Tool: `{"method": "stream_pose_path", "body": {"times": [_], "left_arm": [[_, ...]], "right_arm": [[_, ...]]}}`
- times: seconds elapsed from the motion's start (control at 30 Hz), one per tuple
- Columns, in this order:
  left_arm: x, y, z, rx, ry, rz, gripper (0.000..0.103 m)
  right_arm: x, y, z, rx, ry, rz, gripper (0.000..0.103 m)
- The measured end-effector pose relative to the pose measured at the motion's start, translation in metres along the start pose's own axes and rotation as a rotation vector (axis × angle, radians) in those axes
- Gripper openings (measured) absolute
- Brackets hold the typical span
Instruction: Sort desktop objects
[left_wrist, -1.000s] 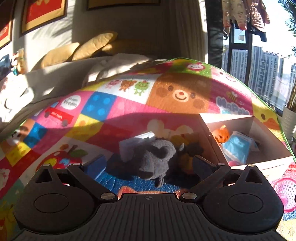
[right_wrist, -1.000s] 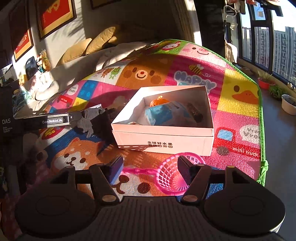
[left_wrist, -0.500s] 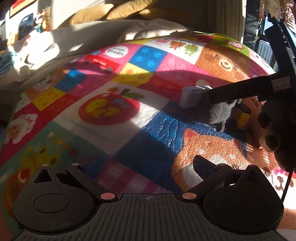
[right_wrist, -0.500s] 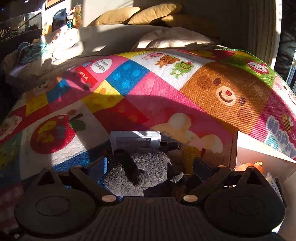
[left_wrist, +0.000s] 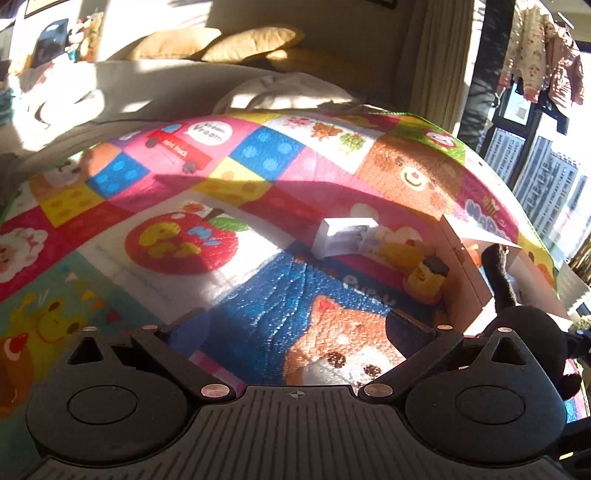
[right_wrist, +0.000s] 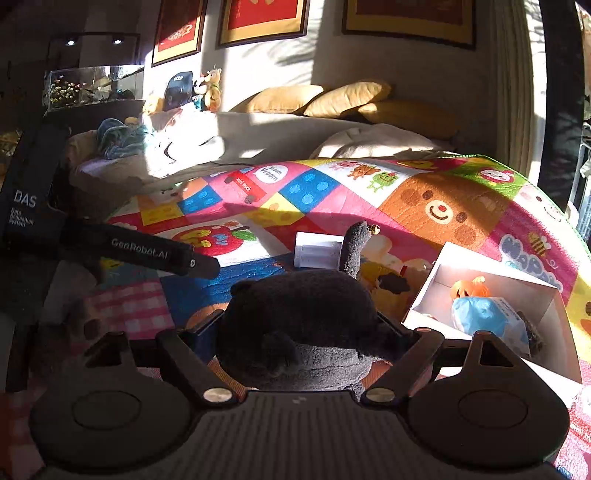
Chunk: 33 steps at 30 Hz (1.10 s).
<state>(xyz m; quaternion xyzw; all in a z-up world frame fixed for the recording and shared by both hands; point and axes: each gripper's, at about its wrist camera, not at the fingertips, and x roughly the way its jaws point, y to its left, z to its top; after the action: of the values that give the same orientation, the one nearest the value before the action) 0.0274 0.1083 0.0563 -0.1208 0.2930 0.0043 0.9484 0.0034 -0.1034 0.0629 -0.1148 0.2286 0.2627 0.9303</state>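
My right gripper (right_wrist: 299, 332) is shut on a dark grey plush toy (right_wrist: 299, 314) and holds it above the mat, left of the open white box (right_wrist: 546, 295). The plush also shows at the right edge of the left wrist view (left_wrist: 524, 325). The box holds an orange pumpkin toy (right_wrist: 467, 288) and a blue packet (right_wrist: 487, 317). My left gripper (left_wrist: 291, 328) is open and empty over the blue fox patch. A small white carton (left_wrist: 340, 236) and a yellow toy with a black cap (left_wrist: 424, 277) lie on the mat beside the box (left_wrist: 465, 273).
A colourful play mat (left_wrist: 258, 155) covers the surface. A sofa with yellow cushions (left_wrist: 221, 40) stands behind it. Windows and hanging clothes (left_wrist: 535, 62) are at the right. My left gripper's body (right_wrist: 147, 254) reaches in from the left of the right wrist view.
My right gripper closed on the grey plush and lifted it off the mat toward the box. My left gripper drew back from the plush and stayed open.
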Motion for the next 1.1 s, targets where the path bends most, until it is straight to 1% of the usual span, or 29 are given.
{"method": "stream_pose_path", "body": {"times": [0.1,0.2,0.23,0.3,0.37,0.43,0.5,0.57,0.67,0.7,0.73,0.77,0.8,0.83,0.87,1.0,1.03,1.1], "left_arm": [[-0.005,-0.027,-0.004,0.057,0.006,-0.05,0.103],[-0.01,-0.052,-0.013,0.105,0.021,-0.094,0.103],[-0.01,-0.058,-0.015,0.116,0.027,-0.119,0.103],[-0.007,-0.074,-0.024,0.154,0.068,-0.185,0.103],[-0.004,-0.091,-0.033,0.209,0.104,-0.214,0.103],[-0.004,-0.106,-0.042,0.267,0.112,-0.238,0.103],[-0.006,-0.115,-0.048,0.296,0.109,-0.271,0.103],[-0.006,-0.122,-0.051,0.315,0.111,-0.289,0.103],[-0.006,-0.132,-0.057,0.339,0.12,-0.324,0.103],[-0.006,-0.135,-0.059,0.346,0.128,-0.339,0.103],[-0.006,-0.139,-0.061,0.357,0.137,-0.351,0.103],[-0.007,-0.142,-0.062,0.366,0.141,-0.356,0.103],[-0.009,-0.145,-0.065,0.377,0.143,-0.362,0.103],[-0.012,-0.145,-0.066,0.388,0.142,-0.376,0.103],[-0.014,-0.146,-0.067,0.395,0.141,-0.385,0.103],[-0.018,-0.146,-0.071,0.397,0.138,-0.43,0.103],[-0.019,-0.148,-0.072,0.403,0.13,-0.442,0.103],[-0.02,-0.153,-0.073,0.415,0.117,-0.48,0.103]], "right_arm": [[-0.002,0.001,-0.021,0.01,0.051,-0.011,0.085],[-0.009,-0.006,-0.034,0.039,0.111,0.02,0.086],[-0.015,-0.009,-0.038,0.047,0.11,0.023,0.087],[-0.028,-0.015,-0.046,0.041,0.113,0.04,0.089],[-0.042,-0.023,-0.057,0.041,0.129,0.049,0.091],[-0.058,-0.036,-0.064,0.055,0.141,0.049,0.091],[-0.076,-0.057,-0.069,0.1,0.136,0.02,0.091],[-0.093,-0.082,-0.071,0.173,0.117,-0.038,0.091],[-0.101,-0.118,-0.072,0.323,0.1,-0.11,0.091],[-0.098,-0.133,-0.073,0.399,0.094,-0.152,0.091],[-0.094,-0.142,-0.074,0.453,0.095,-0.184,0.086],[-0.087,-0.152,-0.076,0.513,0.106,-0.217,0.075],[-0.079,-0.158,-0.076,0.556,0.125,-0.226,0.067],[-0.073,-0.161,-0.075,0.581,0.138,-0.206,0.049],[-0.068,-0.159,-0.072,0.583,0.135,-0.17,0.045],[-0.062,-0.132,-0.042,0.464,0.09,-0.041,0.045],[-0.059,-0.126,-0.033,0.433,0.09,0.003,0.045],[-0.051,-0.116,-0.018,0.382,0.118,0.099,0.045]]}}
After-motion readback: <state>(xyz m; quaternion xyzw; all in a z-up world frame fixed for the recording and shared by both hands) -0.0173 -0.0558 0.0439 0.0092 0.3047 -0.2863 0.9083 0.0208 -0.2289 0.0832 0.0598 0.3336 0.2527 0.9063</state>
